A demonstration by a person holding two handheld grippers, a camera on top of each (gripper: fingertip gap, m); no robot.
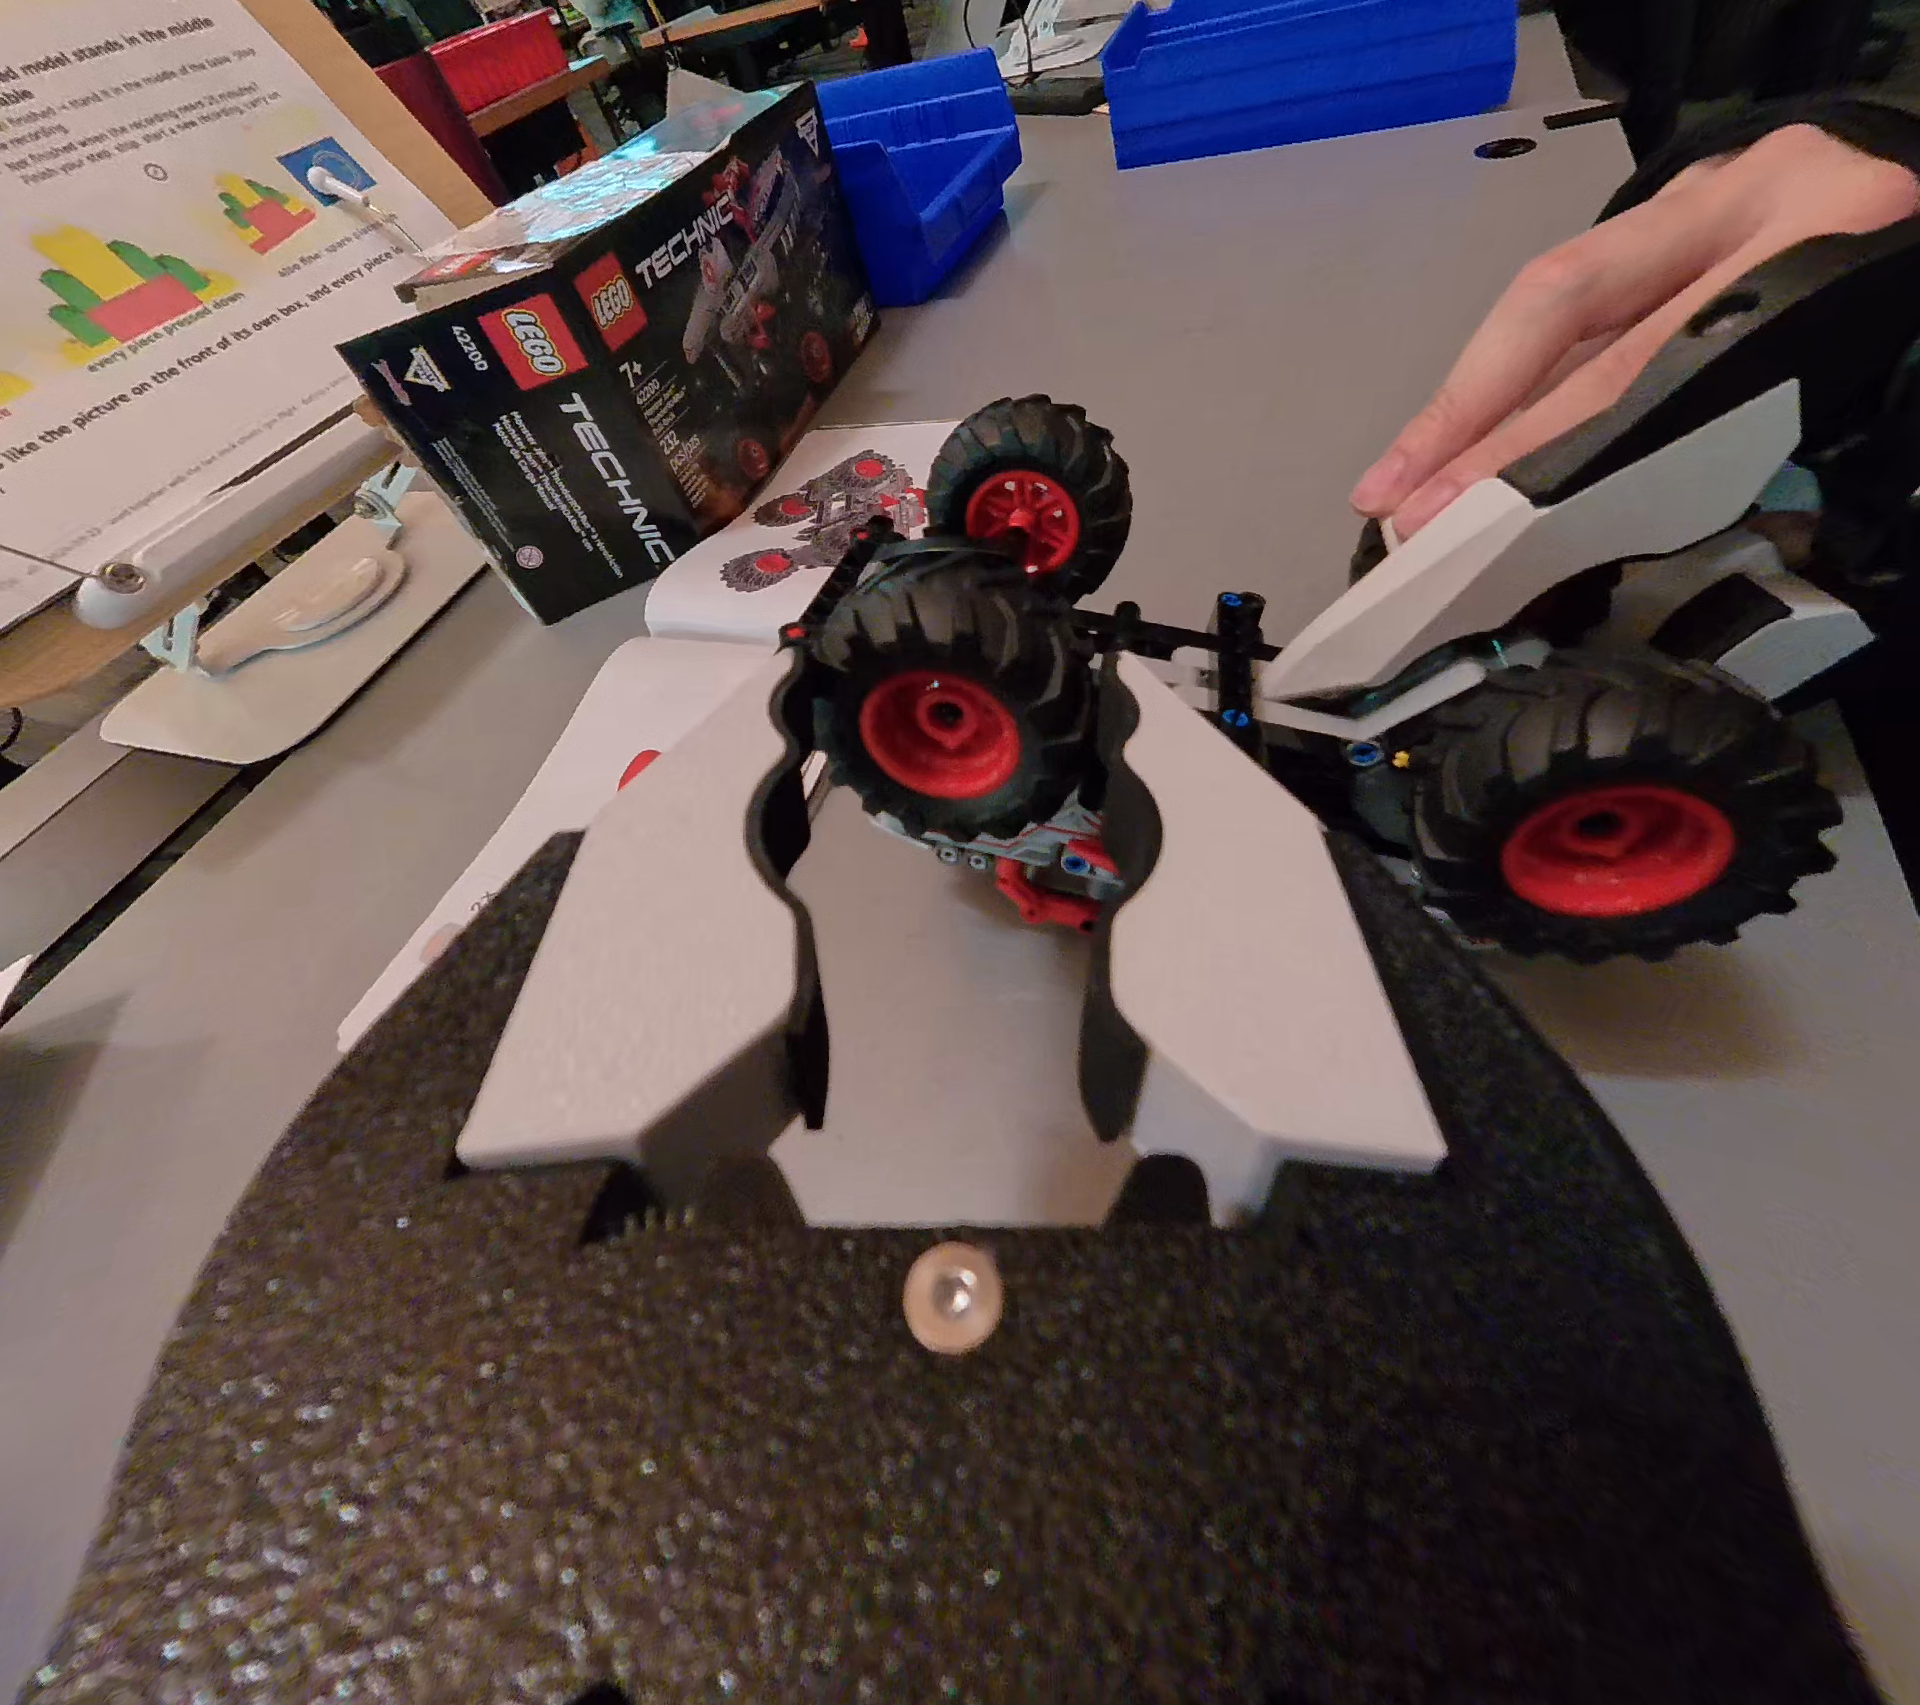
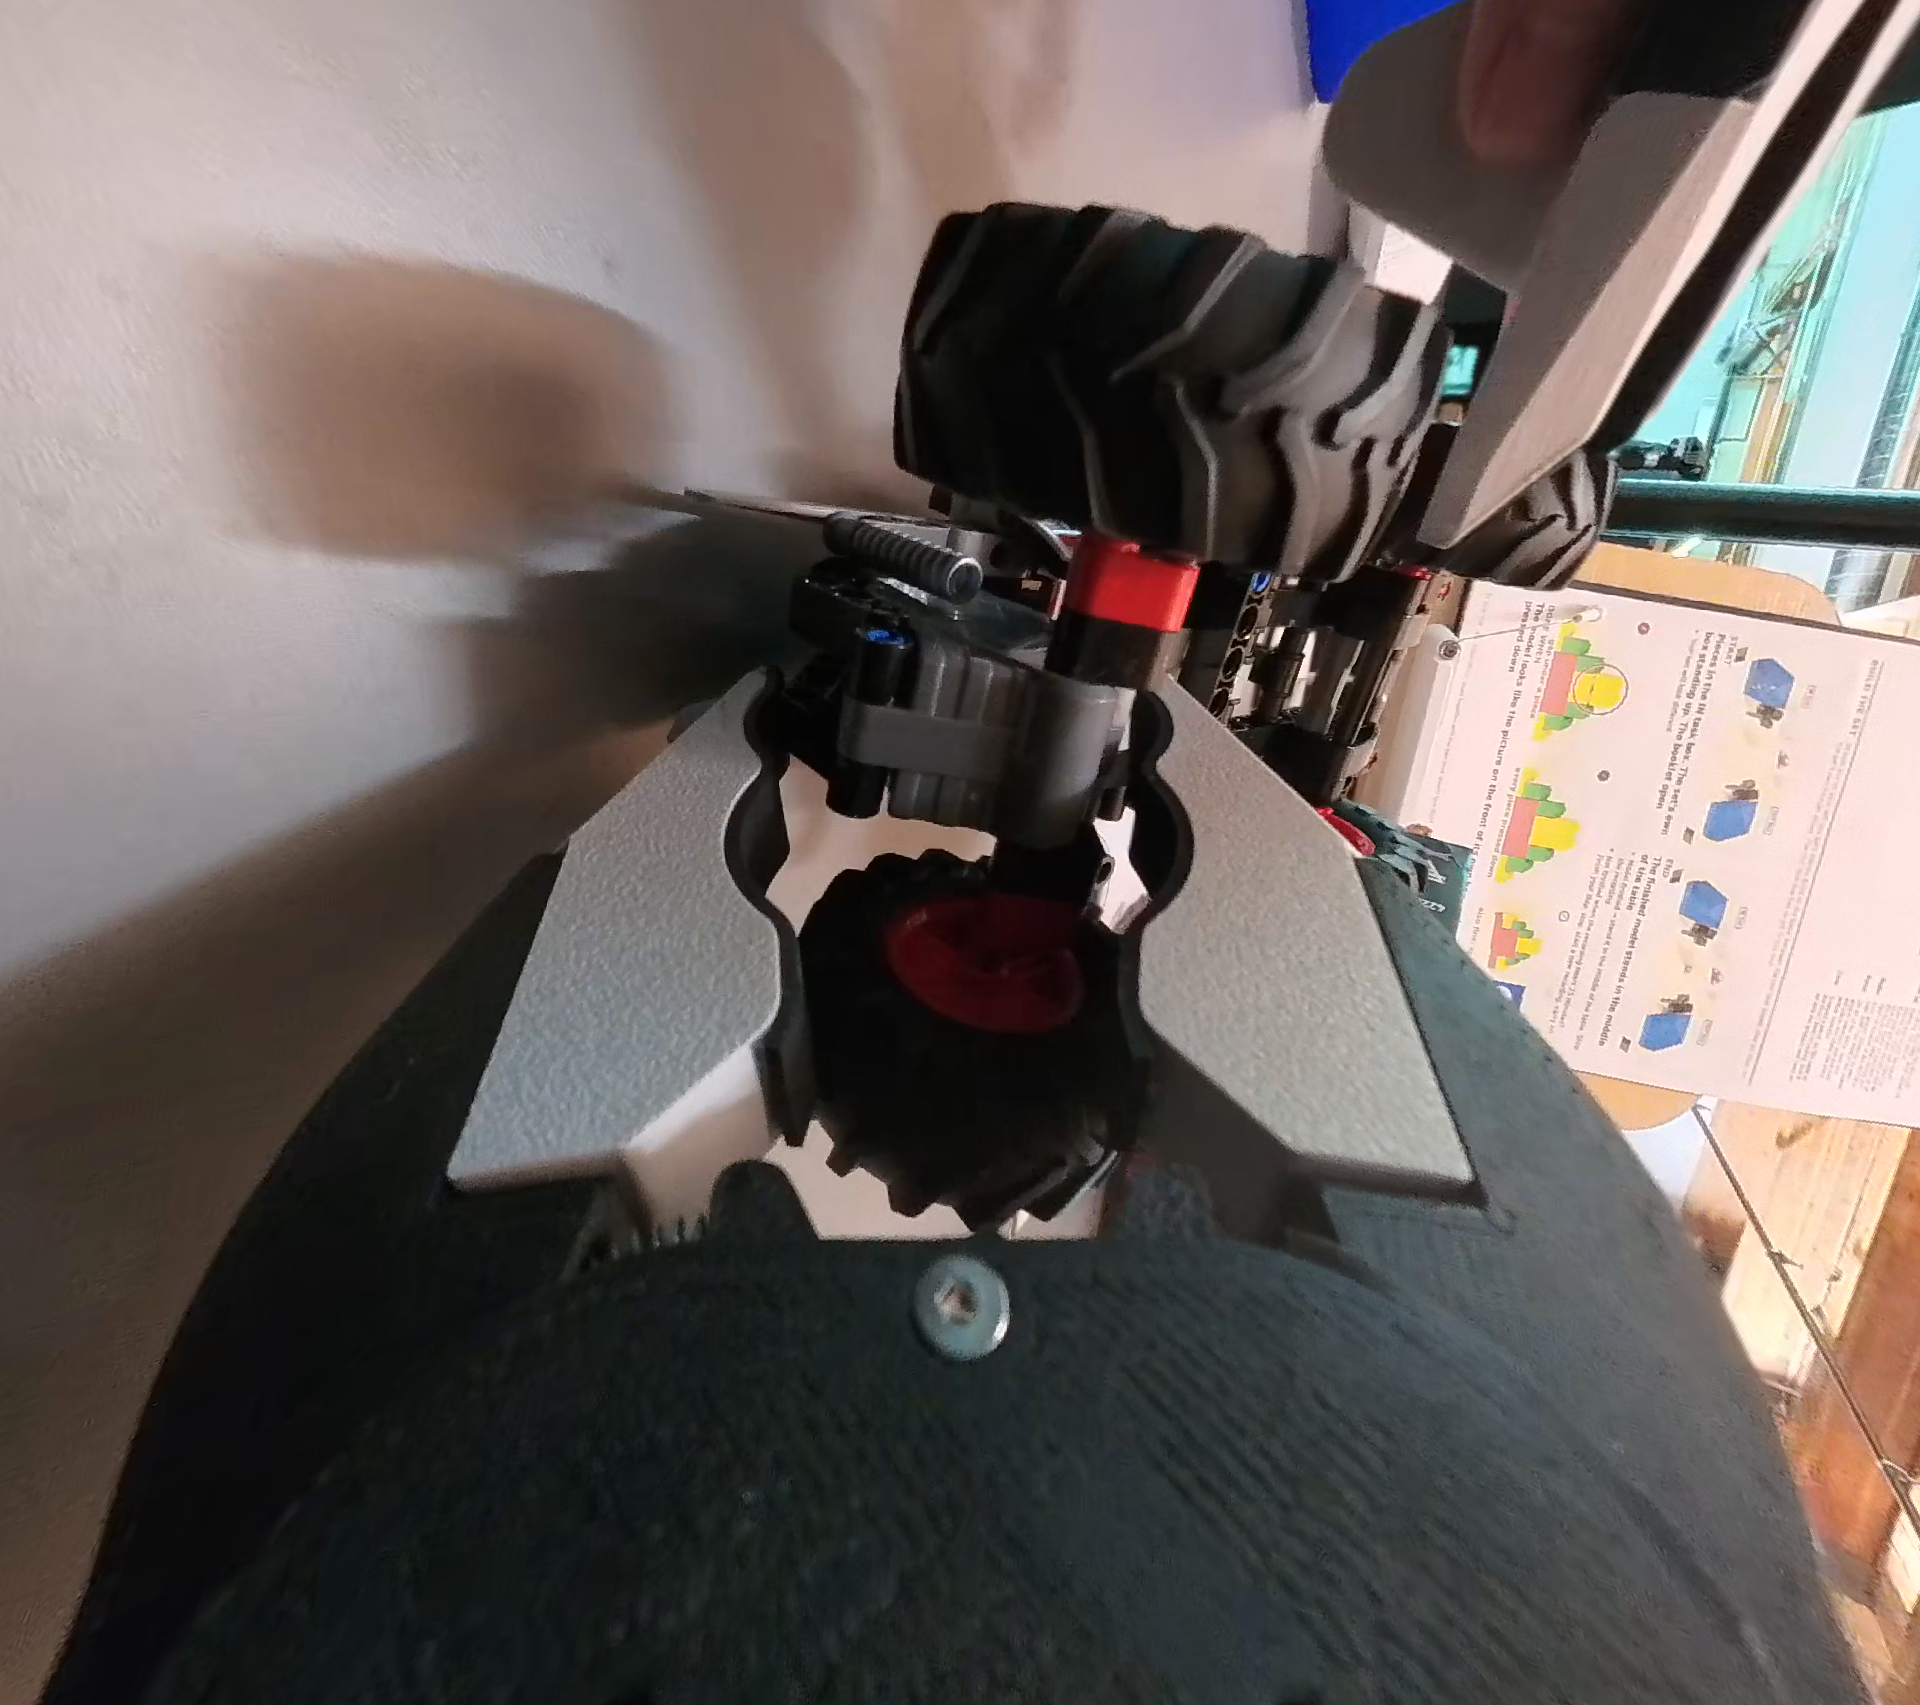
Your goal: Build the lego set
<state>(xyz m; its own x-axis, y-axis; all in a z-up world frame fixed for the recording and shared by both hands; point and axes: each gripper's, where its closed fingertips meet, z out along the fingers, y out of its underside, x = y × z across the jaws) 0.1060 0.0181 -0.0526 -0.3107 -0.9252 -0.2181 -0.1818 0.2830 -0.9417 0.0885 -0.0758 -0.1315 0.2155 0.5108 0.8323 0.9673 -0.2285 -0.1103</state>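
Observation:
A partly built truck chassis (image 1: 1226, 647) with black tyres on red hubs lies tilted on the grey table (image 1: 1299, 284). My left gripper (image 1: 951, 699) is closed around the front wheel (image 1: 940, 725), with a pad on each side of the tyre. A second front wheel (image 1: 1029, 502) sits behind it. My right gripper (image 2: 956, 720) is shut on the grey axle block (image 2: 987, 751) at the other end of the chassis, with a wheel (image 2: 966, 1001) between its fingers. It shows in the left wrist view (image 1: 1455, 606) at the right, above another wheel (image 1: 1616, 829).
The set's black box (image 1: 623, 367) and an open instruction booklet (image 1: 831, 492) lie behind the model. Blue bins (image 1: 920, 169) (image 1: 1309, 45) stand farther back. A poster on a stand (image 1: 156, 201) is at the left. A person's hand (image 1: 1558, 346) holds the right gripper.

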